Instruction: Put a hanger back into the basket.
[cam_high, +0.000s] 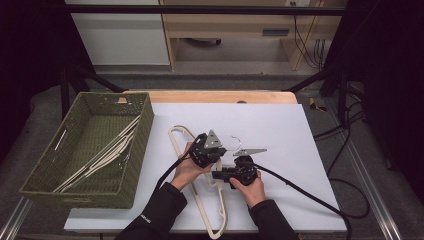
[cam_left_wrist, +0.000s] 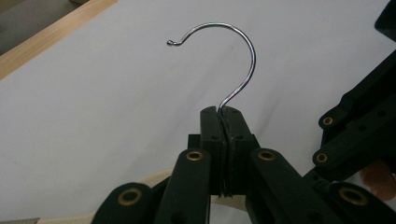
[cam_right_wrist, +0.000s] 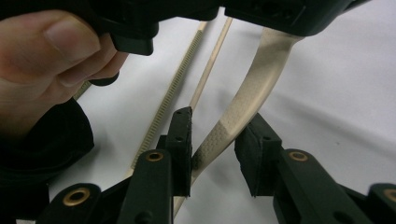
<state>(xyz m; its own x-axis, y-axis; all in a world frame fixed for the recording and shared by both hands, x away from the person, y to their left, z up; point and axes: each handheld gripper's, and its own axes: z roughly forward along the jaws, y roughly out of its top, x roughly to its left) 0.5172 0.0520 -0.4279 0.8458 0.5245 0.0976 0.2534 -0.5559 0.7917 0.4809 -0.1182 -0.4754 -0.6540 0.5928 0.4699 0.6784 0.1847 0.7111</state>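
Cream hanger (cam_high: 200, 190), 1 piece, lying on the white sheet (cam_high: 280, 130) that covers the table, near its front edge, just right of the green woven basket (cam_high: 131, 165). Metal hook (cam_left_wrist: 233, 60) of the hanger: points away from the person, curved end free above the sheet. Left gripper (cam_left_wrist: 225, 122): clenched on the base of the hook, jaws pressed together with the wire between them; in the high view it sits at (cam_high: 218, 151) above the middle of the hanger. Right gripper (cam_right_wrist: 215, 140): jaws apart, straddling a textured cream arm of the hanger, which passes between them; whether either pad touches it cannot be told. In the high view it sits at (cam_high: 217, 175), just beside the left gripper. Basket contents: several more cream hangers (cam_high: 102, 157), lying slantwise inside. Left hand (cam_right_wrist: 42, 65): wrapped around the left gripper's handle.
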